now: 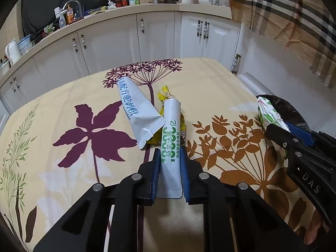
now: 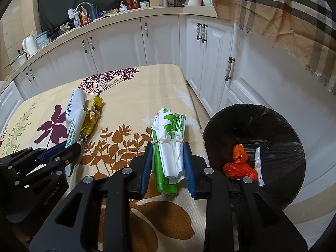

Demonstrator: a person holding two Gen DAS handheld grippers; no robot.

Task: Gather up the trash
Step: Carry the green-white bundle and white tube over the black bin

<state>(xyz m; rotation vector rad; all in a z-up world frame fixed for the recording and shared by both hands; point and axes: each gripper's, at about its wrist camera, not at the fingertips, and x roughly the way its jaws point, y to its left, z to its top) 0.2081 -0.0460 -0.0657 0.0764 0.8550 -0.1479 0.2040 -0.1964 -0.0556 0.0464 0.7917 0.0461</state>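
My left gripper [image 1: 169,153] is shut on a white packet with green print [image 1: 171,140], just above the floral tablecloth [image 1: 63,109]. A white packet with blue print [image 1: 136,109] and a yellow wrapper [image 1: 164,91] lie just beyond it. My right gripper [image 2: 168,147] is shut on a tied white-and-green bag bundle [image 2: 169,134] near the table's right edge. In the left wrist view the right gripper [image 1: 281,130] shows at the right with the bundle [image 1: 268,111]. The black bin [image 2: 273,130] beside the table holds orange bags [image 2: 239,163] and a white wrapper.
White kitchen cabinets [image 2: 117,42] and a cluttered counter [image 1: 84,16] run behind the table. A plaid cloth [image 2: 283,10] hangs at the upper right. The table's right edge [image 2: 195,113] borders a narrow floor gap before the bin.
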